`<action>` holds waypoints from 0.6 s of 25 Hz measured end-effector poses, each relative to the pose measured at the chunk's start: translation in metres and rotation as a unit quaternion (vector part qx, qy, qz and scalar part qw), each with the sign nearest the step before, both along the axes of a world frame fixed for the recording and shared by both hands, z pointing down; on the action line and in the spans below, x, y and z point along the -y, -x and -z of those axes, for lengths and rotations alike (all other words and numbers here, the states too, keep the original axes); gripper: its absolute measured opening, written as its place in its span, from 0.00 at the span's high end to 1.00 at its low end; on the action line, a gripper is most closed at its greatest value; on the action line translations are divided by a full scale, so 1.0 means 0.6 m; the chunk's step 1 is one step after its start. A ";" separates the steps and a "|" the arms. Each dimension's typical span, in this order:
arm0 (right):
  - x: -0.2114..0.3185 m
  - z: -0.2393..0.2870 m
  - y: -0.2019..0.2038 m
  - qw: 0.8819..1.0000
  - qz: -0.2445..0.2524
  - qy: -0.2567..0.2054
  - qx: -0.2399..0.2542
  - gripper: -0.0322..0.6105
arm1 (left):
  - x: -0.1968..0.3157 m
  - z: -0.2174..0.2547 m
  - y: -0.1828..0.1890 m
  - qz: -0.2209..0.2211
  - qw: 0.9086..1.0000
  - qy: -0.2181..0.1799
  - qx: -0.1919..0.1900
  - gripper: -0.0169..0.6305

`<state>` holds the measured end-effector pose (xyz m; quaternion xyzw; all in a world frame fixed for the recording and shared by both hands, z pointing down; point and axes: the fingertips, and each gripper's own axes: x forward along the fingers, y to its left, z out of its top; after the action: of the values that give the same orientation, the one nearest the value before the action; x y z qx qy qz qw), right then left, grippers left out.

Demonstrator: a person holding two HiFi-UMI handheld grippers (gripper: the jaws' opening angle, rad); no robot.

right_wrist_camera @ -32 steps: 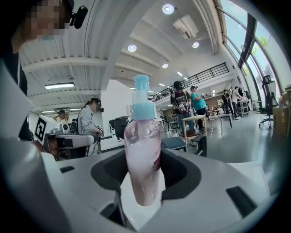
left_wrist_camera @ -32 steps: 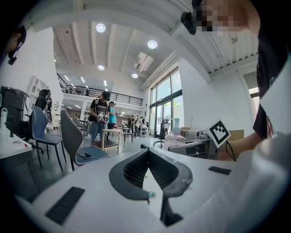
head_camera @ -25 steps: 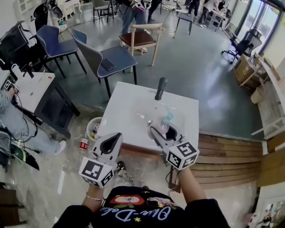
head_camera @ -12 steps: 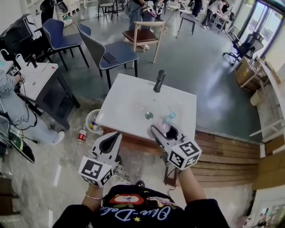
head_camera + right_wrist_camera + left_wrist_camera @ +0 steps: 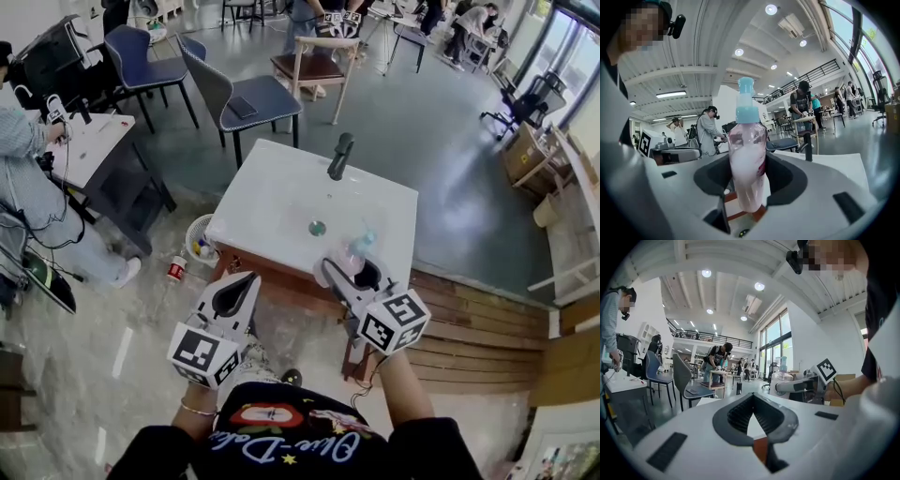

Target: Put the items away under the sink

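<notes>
A pink bottle with a pale blue pump top [image 5: 354, 253] stands upright between the jaws of my right gripper [image 5: 349, 269], which is shut on it. It hangs in front of the near right corner of the white sink top [image 5: 272, 202]. The right gripper view shows the bottle [image 5: 747, 159] close up, clamped at its lower body. My left gripper [image 5: 244, 281] hovers to the left at the same height, its tips together with nothing between them [image 5: 753, 395]. The wooden cabinet front [image 5: 281, 289] under the sink is partly hidden by both grippers.
A black faucet [image 5: 339, 155] rises at the sink's far edge, with the drain [image 5: 317, 227] in the basin. A small bin [image 5: 199, 246] and a red can [image 5: 175, 271] sit on the floor at the left. Wooden steps [image 5: 478, 319] lie right; chairs [image 5: 253, 98] and people stand beyond.
Both grippers have drawn back from the sink towards me, the bottle still in the right one. The sink now lies farther ahead and its cabinet front shows.
</notes>
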<state>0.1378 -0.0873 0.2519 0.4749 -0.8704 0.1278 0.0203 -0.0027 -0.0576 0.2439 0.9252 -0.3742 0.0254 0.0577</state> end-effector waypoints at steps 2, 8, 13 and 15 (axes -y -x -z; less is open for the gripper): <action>-0.006 0.002 -0.001 1.000 0.002 -0.001 0.008 0.62 | -0.008 0.001 0.001 0.000 1.000 -0.003 0.004 0.96; -0.036 0.004 0.006 1.000 0.008 -0.003 0.013 0.62 | -0.036 0.007 -0.001 0.002 1.000 -0.007 0.012 0.96; -0.061 0.003 0.011 1.000 0.012 -0.007 0.015 0.62 | -0.055 0.002 0.001 0.000 1.000 -0.013 0.022 0.96; -0.069 0.004 0.013 1.000 0.016 -0.009 0.016 0.62 | -0.062 0.003 0.001 0.001 1.000 -0.014 0.024 0.96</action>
<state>0.1299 -0.0459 0.2497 0.4595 -0.8791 0.1269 0.0042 -0.0033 -0.0203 0.2421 0.9249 -0.3763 0.0424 0.0354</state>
